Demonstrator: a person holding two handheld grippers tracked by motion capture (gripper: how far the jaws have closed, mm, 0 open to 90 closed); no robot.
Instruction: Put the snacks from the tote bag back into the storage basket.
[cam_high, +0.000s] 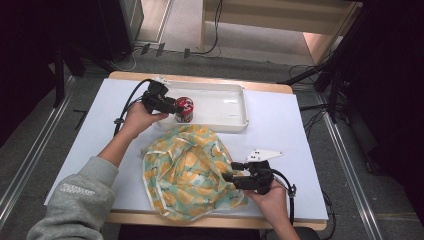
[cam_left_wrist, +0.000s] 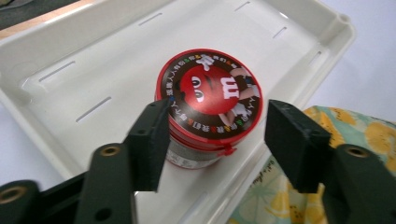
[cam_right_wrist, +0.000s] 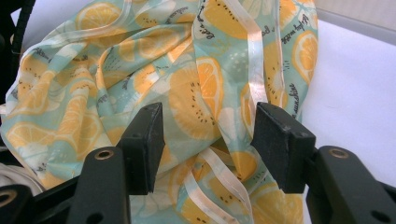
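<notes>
A small jar with a red printed lid (cam_high: 184, 109) (cam_left_wrist: 210, 100) stands upright in the white tray (cam_high: 225, 97) (cam_left_wrist: 93, 70), near its front left corner. My left gripper (cam_high: 176, 107) (cam_left_wrist: 217, 135) hovers just above and in front of the jar, jaws apart; the pads frame the lid without pressing on it. A crumpled cloth with an orange-slice print (cam_high: 187, 170) (cam_right_wrist: 140, 70) lies on the table in front of the tray. My right gripper (cam_high: 229, 171) (cam_right_wrist: 208, 140) rests at the cloth's right edge, open, with loose folds of fabric between its jaws.
The table has a white top (cam_high: 285, 130). The tray sits at the back centre, the rest of its floor bare. A corner of the cloth (cam_left_wrist: 355, 126) reaches up to the tray's front rim. Cables trail from both grippers toward the table's edges.
</notes>
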